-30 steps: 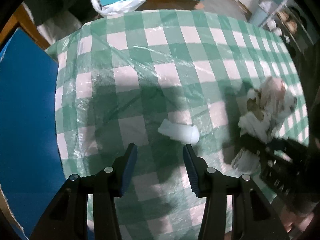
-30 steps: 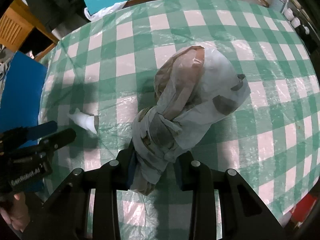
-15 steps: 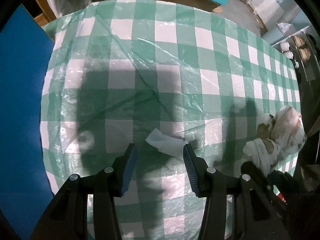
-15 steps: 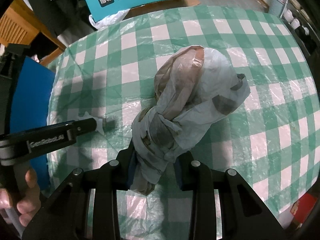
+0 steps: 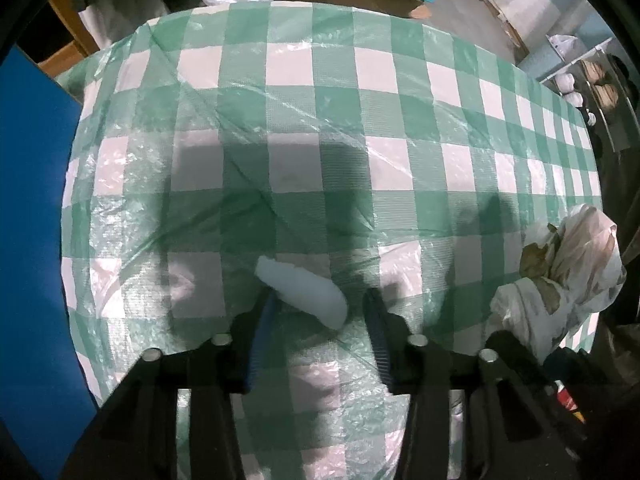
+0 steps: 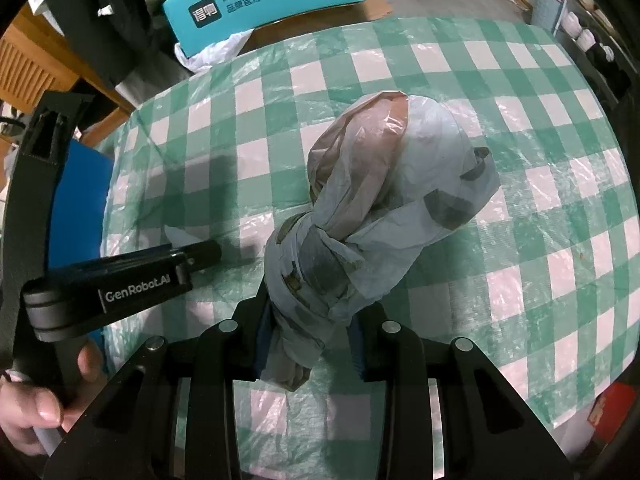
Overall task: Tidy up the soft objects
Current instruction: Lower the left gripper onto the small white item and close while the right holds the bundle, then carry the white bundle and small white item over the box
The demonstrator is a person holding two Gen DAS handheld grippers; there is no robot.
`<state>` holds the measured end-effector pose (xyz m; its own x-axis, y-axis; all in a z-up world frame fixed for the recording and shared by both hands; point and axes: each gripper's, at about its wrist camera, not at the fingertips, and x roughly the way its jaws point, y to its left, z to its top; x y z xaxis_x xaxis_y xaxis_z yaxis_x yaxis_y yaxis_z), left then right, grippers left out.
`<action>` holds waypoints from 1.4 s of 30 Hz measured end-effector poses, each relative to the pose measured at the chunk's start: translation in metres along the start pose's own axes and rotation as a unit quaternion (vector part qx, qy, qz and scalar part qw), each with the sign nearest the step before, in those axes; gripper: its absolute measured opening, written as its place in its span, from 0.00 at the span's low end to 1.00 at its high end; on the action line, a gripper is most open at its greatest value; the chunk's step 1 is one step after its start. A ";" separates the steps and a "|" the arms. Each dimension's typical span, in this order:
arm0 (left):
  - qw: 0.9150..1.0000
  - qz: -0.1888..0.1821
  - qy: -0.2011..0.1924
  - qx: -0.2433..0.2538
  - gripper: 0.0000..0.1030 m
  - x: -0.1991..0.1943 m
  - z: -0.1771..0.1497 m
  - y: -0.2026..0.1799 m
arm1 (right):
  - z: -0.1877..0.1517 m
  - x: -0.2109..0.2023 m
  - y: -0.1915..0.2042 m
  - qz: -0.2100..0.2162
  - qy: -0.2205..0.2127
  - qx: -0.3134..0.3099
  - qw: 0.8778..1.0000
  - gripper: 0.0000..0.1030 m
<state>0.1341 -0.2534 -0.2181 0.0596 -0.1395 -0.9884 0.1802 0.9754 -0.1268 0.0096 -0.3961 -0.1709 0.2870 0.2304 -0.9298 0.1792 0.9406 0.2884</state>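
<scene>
A small white crumpled tissue [image 5: 304, 294] lies on the green-and-white checked tablecloth [image 5: 320, 120]. My left gripper [image 5: 320, 312] is open, low over the cloth, with the tissue lying between its blue-padded fingers. My right gripper [image 6: 310, 332] is shut on the knotted neck of a white plastic bag [image 6: 392, 200] stuffed with brownish things, held above the cloth. The bag also shows at the right edge of the left wrist view [image 5: 560, 280]. In the right wrist view the left gripper [image 6: 200, 256] covers most of the tissue [image 6: 176, 236].
A blue board [image 5: 32, 220] stands along the table's left edge. A teal sign [image 6: 260, 0] and a white plastic bag [image 6: 212, 52] sit beyond the far edge. Shelves with white items [image 5: 572, 80] are at the far right.
My left gripper has moved forward and down, so the tissue now lies between its fingers. The right gripper still holds the bag in the same way.
</scene>
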 end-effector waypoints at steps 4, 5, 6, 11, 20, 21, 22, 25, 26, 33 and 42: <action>1.000 0.007 -0.003 0.007 0.22 -0.003 0.000 0.001 | 0.001 -0.002 -0.002 0.000 -0.001 0.005 1.000 0.30; 1.000 0.005 -0.003 0.008 0.20 -0.003 0.000 0.001 | 0.001 -0.002 -0.002 0.000 -0.002 0.005 1.000 0.30; 1.000 0.004 -0.002 0.010 0.20 -0.006 0.004 -0.001 | 0.001 -0.003 -0.002 0.000 -0.002 0.004 1.000 0.30; 1.000 -0.009 0.007 0.012 0.11 -0.003 0.004 0.013 | 0.002 -0.005 0.001 0.000 -0.004 -0.002 1.000 0.30; 1.000 -0.015 0.003 0.024 0.09 -0.013 -0.026 0.027 | 0.003 -0.012 0.003 -0.002 -0.012 -0.002 1.000 0.30; 1.000 -0.016 0.002 0.026 0.09 -0.015 -0.030 0.028 | 0.003 -0.013 0.004 -0.002 -0.014 -0.003 1.000 0.30; 0.999 -0.014 -0.001 0.030 0.09 -0.018 -0.033 0.029 | 0.003 -0.014 0.004 -0.002 -0.015 -0.004 1.000 0.30; 0.999 -0.007 -0.011 0.039 0.09 -0.025 -0.042 0.032 | 0.003 -0.018 0.007 -0.002 -0.018 -0.007 1.000 0.30; 0.999 -0.006 -0.014 0.042 0.09 -0.028 -0.044 0.033 | 0.002 -0.019 0.008 -0.002 -0.019 -0.008 1.000 0.30; 0.996 0.008 -0.047 0.070 0.09 -0.060 -0.061 0.036 | 0.001 -0.034 0.023 -0.008 -0.030 -0.029 0.999 0.30; 0.990 0.030 -0.090 0.105 0.09 -0.099 -0.080 0.028 | -0.004 -0.051 0.044 -0.010 -0.040 -0.066 0.997 0.30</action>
<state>0.0545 -0.1988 -0.1307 0.2464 -0.1287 -0.9606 0.3704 0.9284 -0.0294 -0.0009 -0.3653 -0.1118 0.3588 0.1956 -0.9127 0.0618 0.9707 0.2323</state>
